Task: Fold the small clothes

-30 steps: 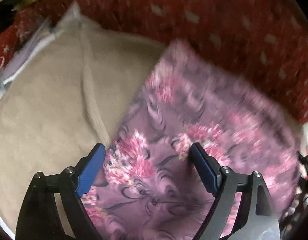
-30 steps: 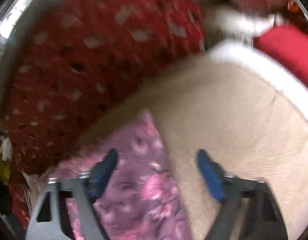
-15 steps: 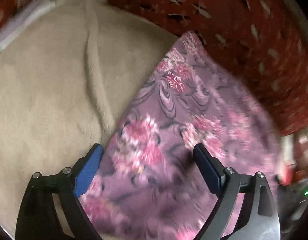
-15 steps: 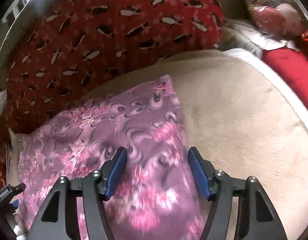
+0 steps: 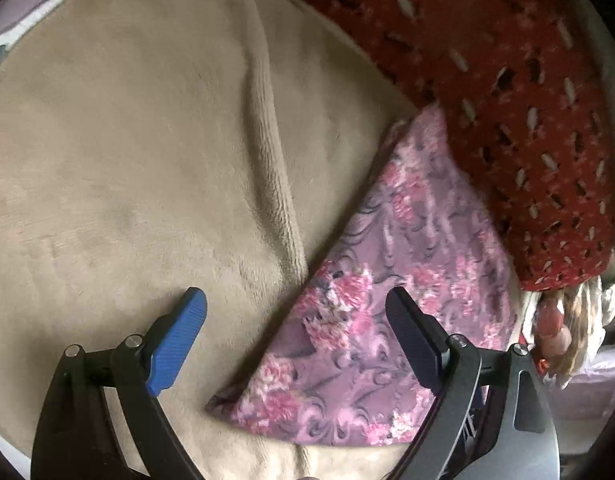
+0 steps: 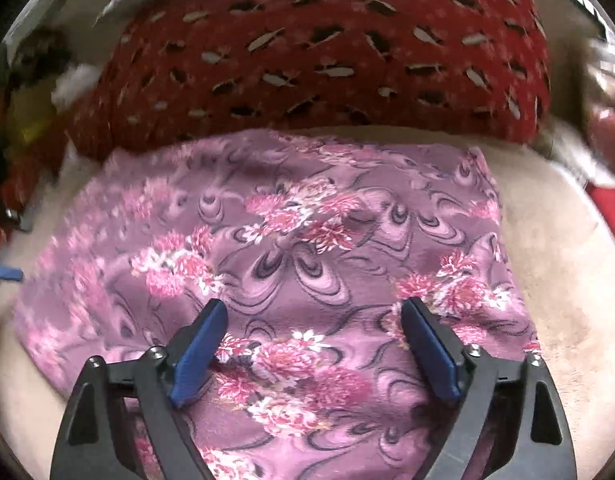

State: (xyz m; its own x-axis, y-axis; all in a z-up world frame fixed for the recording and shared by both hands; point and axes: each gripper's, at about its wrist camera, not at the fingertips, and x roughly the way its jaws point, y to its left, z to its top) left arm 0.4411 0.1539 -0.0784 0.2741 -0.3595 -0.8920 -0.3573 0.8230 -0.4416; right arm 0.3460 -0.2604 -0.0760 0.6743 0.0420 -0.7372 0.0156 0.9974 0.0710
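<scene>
Both the left claw (image 5: 295,328) and right claw (image 6: 313,338) are standing wide open, gripping nothing, over the floral cloth (image 6: 291,240) lying on a beige blanket (image 5: 147,160), a red patterned cushion (image 6: 327,60) bordering it.

Wide bare stretch of beige blanket (image 5: 127,184) lies open left of the floral cloth (image 5: 387,280), crossed by one raised ridge (image 5: 267,152). Red patterned cushion (image 6: 327,52) walls the far edge, touching the cloth; clutter (image 5: 563,328) crowds its right end.
</scene>
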